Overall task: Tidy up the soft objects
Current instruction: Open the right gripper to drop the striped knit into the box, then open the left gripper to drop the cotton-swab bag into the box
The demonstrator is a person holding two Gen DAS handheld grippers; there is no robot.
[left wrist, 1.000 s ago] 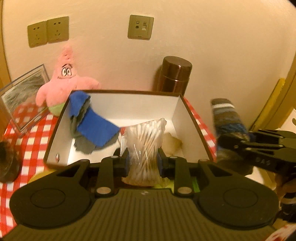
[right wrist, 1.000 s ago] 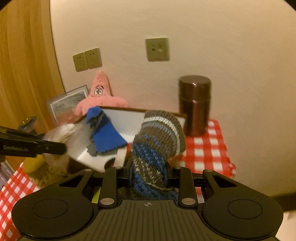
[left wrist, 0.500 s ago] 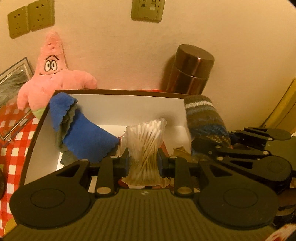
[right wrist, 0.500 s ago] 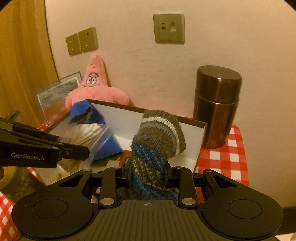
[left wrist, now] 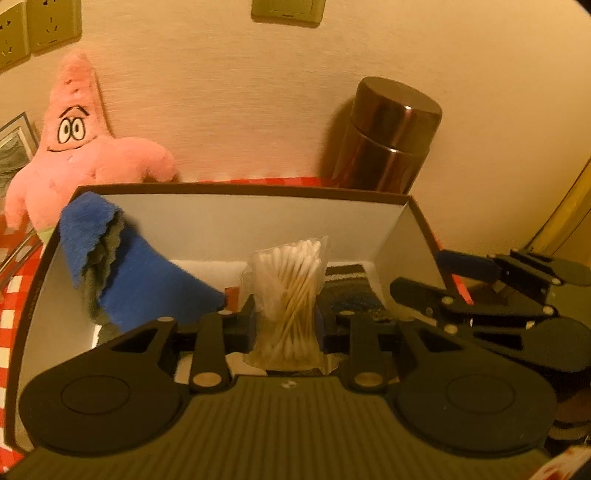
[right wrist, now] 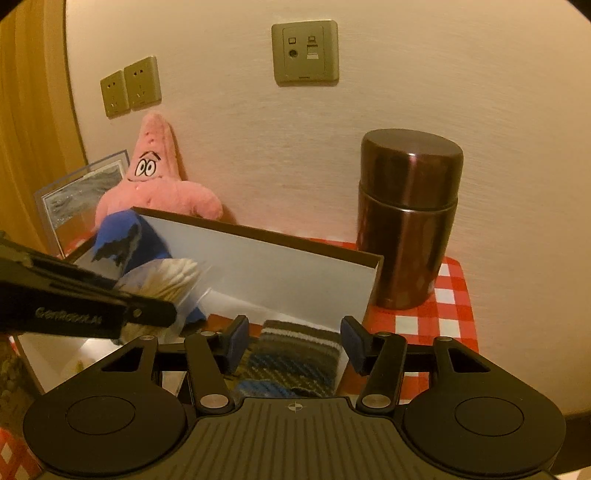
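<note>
Left gripper (left wrist: 286, 321) fingers pinch the bag of cotton swabs (left wrist: 287, 295) at mid-height, held over the open box (left wrist: 236, 214); bag looks light and crinkly-slick, so a waist grip on the swab bundle seems safest. Right gripper (right wrist: 293, 341) fingers are spread, with the knitted sock (right wrist: 291, 360) lying limp between and below them in the box's corner.

Cotton swab bag (left wrist: 286, 299): base hidden behind the left hand-held gripper (left wrist: 284, 325). In the right wrist view it is blurred and mostly behind that hand-held gripper's body.

Knit sock (right wrist: 291, 360): near end hidden under the right hand-held gripper (right wrist: 293, 341).

Picture frame (left wrist: 13, 147): cut by the left edge.

Wall socket (left wrist: 286, 11): top cropped.

Plush star (right wrist: 155, 184): lower body behind the box (right wrist: 258, 236).

Small red item (left wrist: 232, 295) in the box: too little visible to identify.
</note>
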